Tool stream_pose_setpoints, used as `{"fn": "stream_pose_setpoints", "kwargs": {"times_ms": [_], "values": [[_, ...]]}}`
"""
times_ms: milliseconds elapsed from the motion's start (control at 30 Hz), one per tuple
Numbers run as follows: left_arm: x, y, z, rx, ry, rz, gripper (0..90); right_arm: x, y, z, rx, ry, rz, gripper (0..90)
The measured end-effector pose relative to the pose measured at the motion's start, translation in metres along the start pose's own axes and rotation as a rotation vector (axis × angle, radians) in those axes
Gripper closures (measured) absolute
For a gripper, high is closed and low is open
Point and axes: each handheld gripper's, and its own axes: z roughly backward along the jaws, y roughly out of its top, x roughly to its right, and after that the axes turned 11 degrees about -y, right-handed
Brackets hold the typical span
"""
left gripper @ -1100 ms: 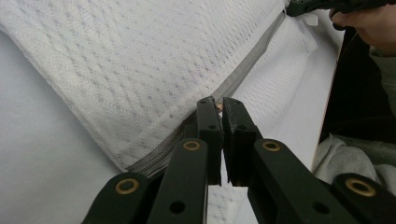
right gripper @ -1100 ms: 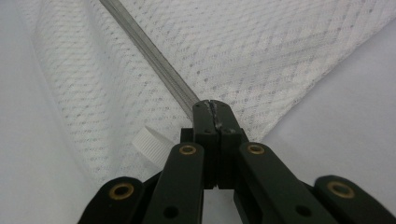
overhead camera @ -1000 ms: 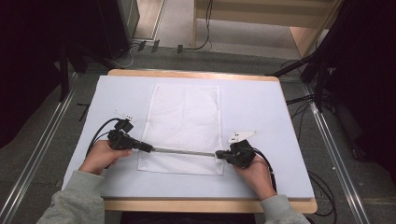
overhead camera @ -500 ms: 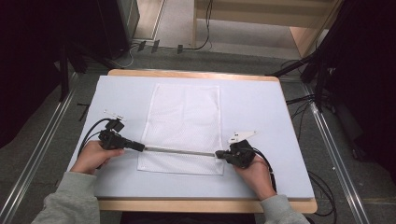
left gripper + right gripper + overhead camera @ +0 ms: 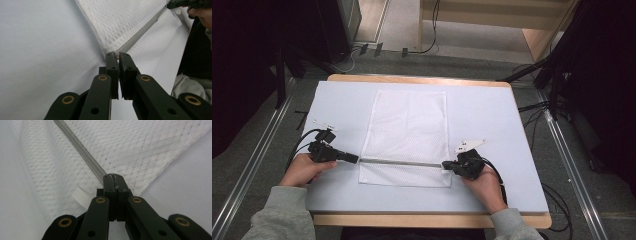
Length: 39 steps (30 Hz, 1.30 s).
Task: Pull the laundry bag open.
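Left tool (image 5: pixel 353 159) sitting at left edge of white rectangular mesh laundry bag (image 5: pixel 407 125), jaws pinching end of grey zipper strip (image 5: pixel 402 162), small gap visible behind tips. Bag lying flat mid-desk on pale blue desk cover (image 5: pixel 492 115), zipper running across its near end between both tools. Right tool (image 5: pixel 447 165) clamping zipper's right end, jaws pressed together. White ribbed tab (image 5: pixel 81 196) lying just beside right tool.

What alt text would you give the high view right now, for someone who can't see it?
A person holds a white mesh bag flat on a pale blue table, with the left gripper and the right gripper clamped at opposite ends of its grey zipper. Both forearms enter from the bottom edge.
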Motion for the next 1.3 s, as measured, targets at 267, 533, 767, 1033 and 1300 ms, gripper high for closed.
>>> {"fn": "stream_pose_setpoints", "kwargs": {"times_ms": [267, 533, 767, 1033, 1300], "values": [[0.009, -0.010, -0.001, -0.004, 0.003, -0.030, 87.7, 0.002, 0.002, -0.001, -0.009, 0.011, -0.015, 90.0], [0.010, -0.012, 0.000, 0.018, 0.032, -0.081, 71.5, 0.005, 0.004, 0.000, -0.032, 0.067, -0.065, 80.4], [0.013, -0.006, 0.010, 0.127, 0.112, -0.175, 56.2, 0.007, 0.004, 0.009, 0.012, 0.044, -0.058, 69.7], [0.012, 0.003, 0.010, 0.200, 0.207, -0.202, 45.2, 0.017, -0.005, 0.020, 0.057, -0.011, -0.087, 58.4], [0.006, 0.007, 0.011, 0.214, 0.236, -0.170, 42.9, 0.020, -0.010, 0.025, 0.072, -0.038, -0.104, 54.7]]}}
